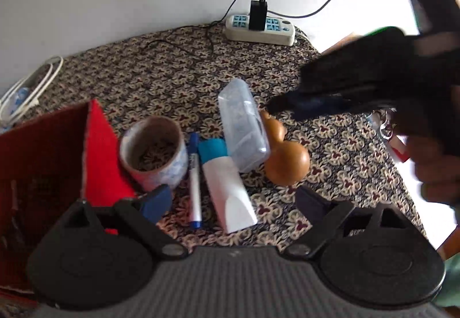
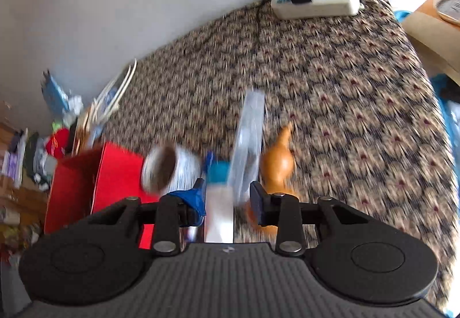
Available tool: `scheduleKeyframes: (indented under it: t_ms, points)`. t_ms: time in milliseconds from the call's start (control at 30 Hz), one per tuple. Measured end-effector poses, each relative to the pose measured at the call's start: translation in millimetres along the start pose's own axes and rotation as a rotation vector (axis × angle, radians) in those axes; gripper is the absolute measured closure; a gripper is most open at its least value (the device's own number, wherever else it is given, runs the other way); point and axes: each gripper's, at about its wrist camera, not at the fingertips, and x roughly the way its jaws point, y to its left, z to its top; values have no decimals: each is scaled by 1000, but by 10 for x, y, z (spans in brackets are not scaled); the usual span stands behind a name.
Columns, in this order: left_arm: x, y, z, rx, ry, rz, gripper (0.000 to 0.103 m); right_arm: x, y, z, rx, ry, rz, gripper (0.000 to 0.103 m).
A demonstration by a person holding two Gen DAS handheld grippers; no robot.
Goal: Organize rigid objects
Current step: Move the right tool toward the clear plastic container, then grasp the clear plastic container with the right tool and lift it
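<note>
Now the clear plastic box [image 1: 243, 125] lies on the patterned surface [image 1: 178, 70], leaning on the white bottle [image 1: 227, 188] with the wooden gourd [image 1: 286, 160] just beside it. The left hand-held gripper [image 1: 230, 203] hovers released near the box; the right hand-held gripper [image 2: 227, 197], also spread, hangs blurred above the box.

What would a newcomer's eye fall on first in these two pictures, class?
The bright red open box at the left of the patterned cloth-covered table stands out first. Beside it lies a tight cluster: a roll of clear tape, a blue-capped white marker, a white bottle with a teal cap, a clear plastic case and a brown wooden gourd. At the far edge sits a white power strip.
</note>
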Motion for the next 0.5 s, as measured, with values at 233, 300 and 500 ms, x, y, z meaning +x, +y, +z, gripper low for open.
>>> scheduleKeyframes:
  t_ms: [233,300,500]
  points:
    - [200,27,78,-45,-24,-29,11,561,-70,145,-35,-75,-42,83]
    - [243,39,110,-62,-32,-47,11,685,-85,154,-34,-59,-52,83]
    - [377,19,165,-62,-29,-37,11,924,-130,133,-27,21,-28,86]
